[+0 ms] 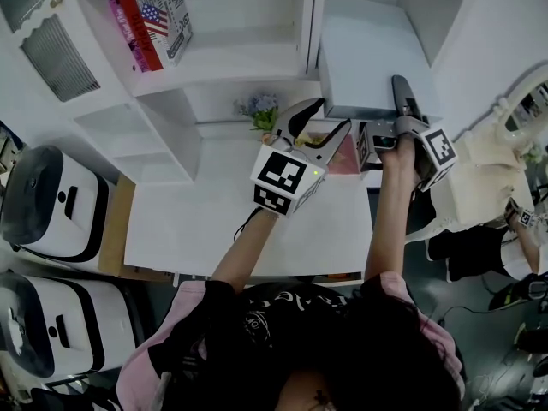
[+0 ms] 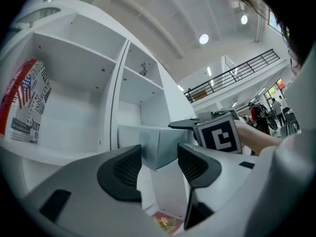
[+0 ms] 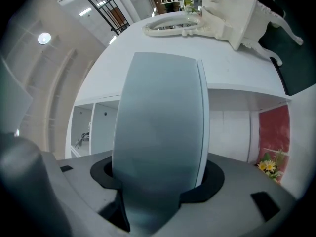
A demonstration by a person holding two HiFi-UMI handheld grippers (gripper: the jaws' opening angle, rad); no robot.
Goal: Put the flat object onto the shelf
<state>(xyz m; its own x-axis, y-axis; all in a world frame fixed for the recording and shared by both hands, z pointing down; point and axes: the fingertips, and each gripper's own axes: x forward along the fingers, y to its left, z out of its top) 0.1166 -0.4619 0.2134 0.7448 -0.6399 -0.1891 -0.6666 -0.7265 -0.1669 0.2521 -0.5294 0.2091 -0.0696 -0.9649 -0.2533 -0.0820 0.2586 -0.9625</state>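
The flat object [image 1: 368,58] is a pale grey board, held up at the right-hand compartment of the white shelf [image 1: 248,67]. My right gripper [image 1: 401,94] is shut on its lower right edge; in the right gripper view the board [image 3: 158,122] fills the space between the jaws of the right gripper [image 3: 158,184]. My left gripper [image 1: 336,113] stands open just left of the board's lower left corner. In the left gripper view the left gripper [image 2: 159,167] has its pads apart, and the board [image 2: 158,144] lies beyond them, untouched.
Red books with a flag print [image 1: 154,20] lean in the upper left compartment. A small flower bunch [image 1: 261,108] and a pink picture book [image 1: 341,157] sit on the white desk [image 1: 214,221]. White appliances [image 1: 51,199] stand at the left, and a white ornate piece [image 1: 479,178] at the right.
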